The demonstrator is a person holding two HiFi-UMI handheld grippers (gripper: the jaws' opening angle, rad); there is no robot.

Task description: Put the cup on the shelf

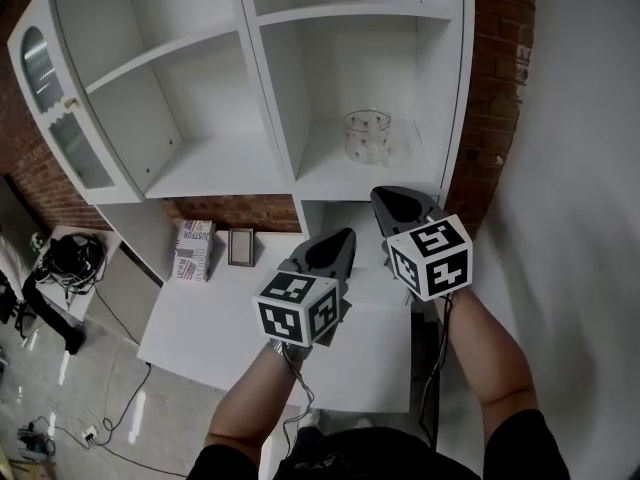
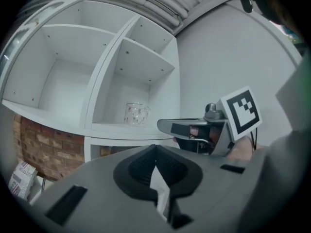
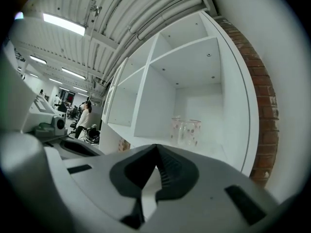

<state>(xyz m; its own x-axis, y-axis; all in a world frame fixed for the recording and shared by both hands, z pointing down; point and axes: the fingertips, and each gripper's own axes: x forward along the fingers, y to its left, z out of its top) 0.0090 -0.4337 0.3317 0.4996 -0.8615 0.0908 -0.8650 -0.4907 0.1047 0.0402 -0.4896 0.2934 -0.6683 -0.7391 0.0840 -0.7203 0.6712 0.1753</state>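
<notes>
One cup (image 1: 367,135), one shelf (image 1: 335,182)

Cup (image 1: 367,134): clear glossy glass with small dark dots. Shelf (image 1: 225,168) and table (image 1: 200,328): smooth white board with a satin finish. Left gripper (image 1: 343,236) and right gripper (image 1: 382,196): matt grey plastic shells, darker ribbed pads (image 3: 169,171) inside the jaws, marker cubes (image 1: 298,308) faced in matt black-and-white print. Wall (image 1: 500,78): rough red-brown brick with pale mortar; floor (image 1: 60,388): pale, glossy, with bright reflections of light.
</notes>
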